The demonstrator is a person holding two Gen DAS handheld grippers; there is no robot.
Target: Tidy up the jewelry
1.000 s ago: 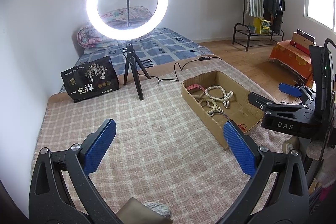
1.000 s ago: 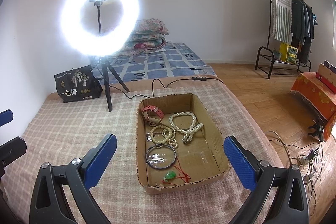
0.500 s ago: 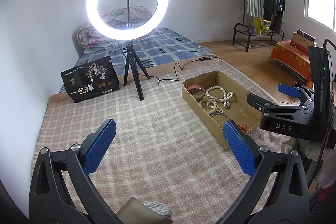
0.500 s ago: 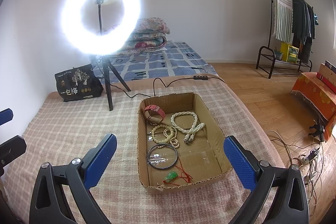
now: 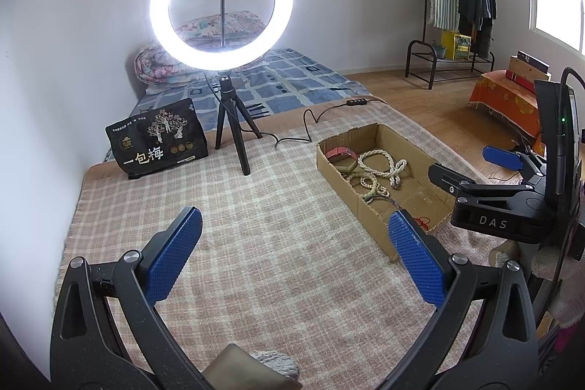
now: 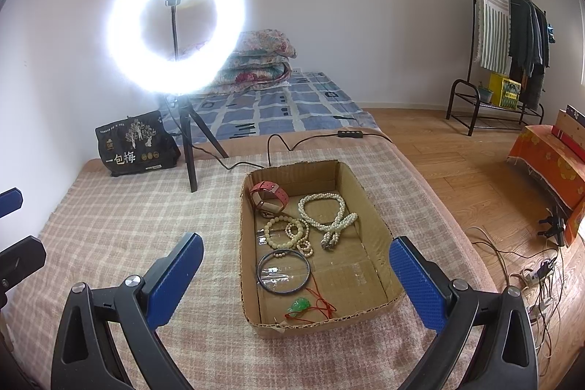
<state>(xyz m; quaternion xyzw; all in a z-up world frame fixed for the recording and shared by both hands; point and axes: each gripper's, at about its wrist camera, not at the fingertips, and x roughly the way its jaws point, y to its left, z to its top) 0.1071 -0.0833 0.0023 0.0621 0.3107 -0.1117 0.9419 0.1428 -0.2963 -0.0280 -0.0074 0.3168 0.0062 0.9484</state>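
Note:
An open cardboard box point(image 6: 376, 218) lies on the checked blanket. Inside it are a pink watch point(image 6: 268, 196), a pearl necklace point(image 6: 325, 214), cream bead bracelets point(image 6: 289, 233), a dark bangle point(image 6: 283, 271) and a green pendant on a red cord point(image 6: 299, 305). My right gripper point(image 6: 296, 282) hovers open over the box's near left corner, holding nothing. My left gripper point(image 5: 296, 256) stands open and holds nothing above bare blanket, left of the box point(image 5: 351, 192). In the left wrist view the right gripper point(image 5: 475, 167) shows over the box's right side.
A lit ring light on a tripod point(image 5: 234, 134) stands behind the box, its cable point(image 6: 270, 148) running along the back. A black snack bag point(image 5: 157, 145) leans at the back left. The blanket's right edge point(image 6: 449, 218) drops to a wooden floor with cables.
Only a slight drift of the right gripper. Both grippers stay open and the jewelry has not moved.

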